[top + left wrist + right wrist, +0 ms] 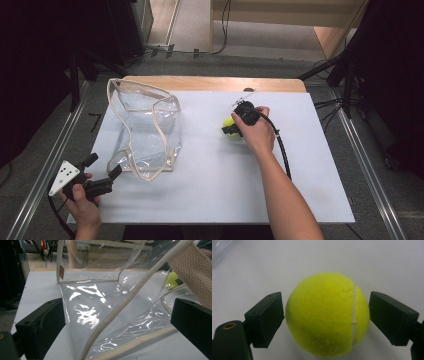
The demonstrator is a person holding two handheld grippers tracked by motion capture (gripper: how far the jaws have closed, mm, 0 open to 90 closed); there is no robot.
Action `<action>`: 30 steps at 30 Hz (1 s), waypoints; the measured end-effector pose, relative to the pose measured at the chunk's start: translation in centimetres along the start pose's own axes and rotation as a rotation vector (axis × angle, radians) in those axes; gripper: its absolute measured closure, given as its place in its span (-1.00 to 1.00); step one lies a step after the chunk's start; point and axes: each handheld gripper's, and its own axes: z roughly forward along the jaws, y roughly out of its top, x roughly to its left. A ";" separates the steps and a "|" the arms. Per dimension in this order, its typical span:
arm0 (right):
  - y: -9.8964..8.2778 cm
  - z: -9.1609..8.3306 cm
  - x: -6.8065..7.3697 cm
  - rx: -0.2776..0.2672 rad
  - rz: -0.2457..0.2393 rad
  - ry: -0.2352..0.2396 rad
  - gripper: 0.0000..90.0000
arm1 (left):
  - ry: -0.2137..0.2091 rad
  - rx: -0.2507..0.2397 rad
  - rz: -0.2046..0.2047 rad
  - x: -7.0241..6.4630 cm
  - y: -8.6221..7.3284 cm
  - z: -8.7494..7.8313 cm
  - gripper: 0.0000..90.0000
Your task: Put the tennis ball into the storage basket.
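A yellow-green tennis ball (324,312) rests on the white tabletop (210,185), right of centre. My right gripper (231,126) comes down on the tennis ball (228,121) from above. Its two black pads touch the ball's opposite sides in the right gripper view. A clear plastic bag (150,125) with cream fabric trim lies at the left, its mouth gaping. My left gripper (105,165) stands open at the bag's near corner. In the left gripper view the bag (95,305) sits between the wide-apart jaws, and the ball (172,281) shows through the plastic.
A wooden table edge (210,82) runs along the back. Metal rails (370,165) flank the table on both sides. Cables (330,107) lie on the floor at the right. White surface stretches between the bag and the ball.
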 end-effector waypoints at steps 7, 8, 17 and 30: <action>0.1 0.6 0.0 0.010 0.017 0.001 -0.73 | 0.000 0.001 0.000 0.0 0.0 0.0 -1.00; 0.1 0.7 0.0 0.011 0.021 0.002 -0.73 | 0.000 0.001 -0.001 0.0 0.0 0.0 -1.00; 0.0 0.6 -0.2 0.015 0.023 -0.002 -0.57 | 0.000 0.002 -0.002 0.0 0.0 0.0 -1.00; 0.0 0.3 -0.3 0.006 0.027 0.038 -0.49 | 0.000 0.001 -0.003 0.0 0.0 0.0 -1.00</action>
